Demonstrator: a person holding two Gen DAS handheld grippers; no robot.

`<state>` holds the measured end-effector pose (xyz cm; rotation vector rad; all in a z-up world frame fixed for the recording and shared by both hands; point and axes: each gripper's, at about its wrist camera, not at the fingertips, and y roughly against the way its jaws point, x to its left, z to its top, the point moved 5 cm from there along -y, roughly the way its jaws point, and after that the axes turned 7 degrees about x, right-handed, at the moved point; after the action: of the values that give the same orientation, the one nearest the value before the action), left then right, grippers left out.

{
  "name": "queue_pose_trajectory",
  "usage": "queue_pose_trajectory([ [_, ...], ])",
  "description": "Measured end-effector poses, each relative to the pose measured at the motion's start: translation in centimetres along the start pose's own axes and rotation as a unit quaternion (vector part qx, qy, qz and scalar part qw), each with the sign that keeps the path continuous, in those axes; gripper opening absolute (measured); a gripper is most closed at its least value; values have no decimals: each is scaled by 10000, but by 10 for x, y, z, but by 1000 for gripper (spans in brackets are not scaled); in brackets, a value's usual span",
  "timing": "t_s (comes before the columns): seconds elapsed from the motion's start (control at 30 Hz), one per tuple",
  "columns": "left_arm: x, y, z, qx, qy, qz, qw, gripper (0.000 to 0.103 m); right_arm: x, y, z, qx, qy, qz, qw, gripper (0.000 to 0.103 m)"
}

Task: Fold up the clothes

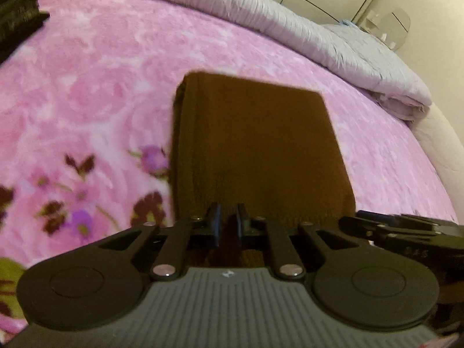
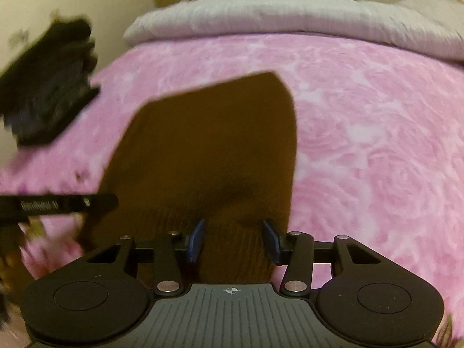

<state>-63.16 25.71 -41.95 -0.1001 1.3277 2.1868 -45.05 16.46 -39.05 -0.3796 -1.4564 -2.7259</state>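
A brown knitted garment (image 1: 255, 145) lies folded into a rectangle on the pink flowered blanket (image 1: 101, 87). My left gripper (image 1: 229, 217) is shut on the near edge of the brown garment. In the right wrist view the same garment (image 2: 208, 145) stretches ahead, and my right gripper (image 2: 235, 237) is open with its blue pads on either side of the near hem. The right gripper also shows in the left wrist view (image 1: 406, 229), at the garment's near right corner. The left gripper shows in the right wrist view (image 2: 58, 204), at the left.
A rolled pale lilac quilt (image 1: 319, 37) lies along the far edge of the bed; it shows in the right wrist view too (image 2: 290, 14). A pile of black clothing (image 2: 49, 87) sits at the left of the bed. Walls and cupboard doors stand behind.
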Motion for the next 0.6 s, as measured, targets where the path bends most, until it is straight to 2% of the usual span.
queue_pose_trajectory([
  [0.13, -19, 23, -2, -60, -155, 236, 9996, 11, 1, 25, 3, -148, -65, -72, 9998, 48],
  [0.33, -51, 59, -25, 1, -372, 605, 9975, 14, 5, 46, -22, 45, -503, -129, 9986, 48],
  [0.6, -87, 105, -55, -205, -822, 794, 9932, 17, 25, 94, -43, -302, -304, -163, 9989, 48],
])
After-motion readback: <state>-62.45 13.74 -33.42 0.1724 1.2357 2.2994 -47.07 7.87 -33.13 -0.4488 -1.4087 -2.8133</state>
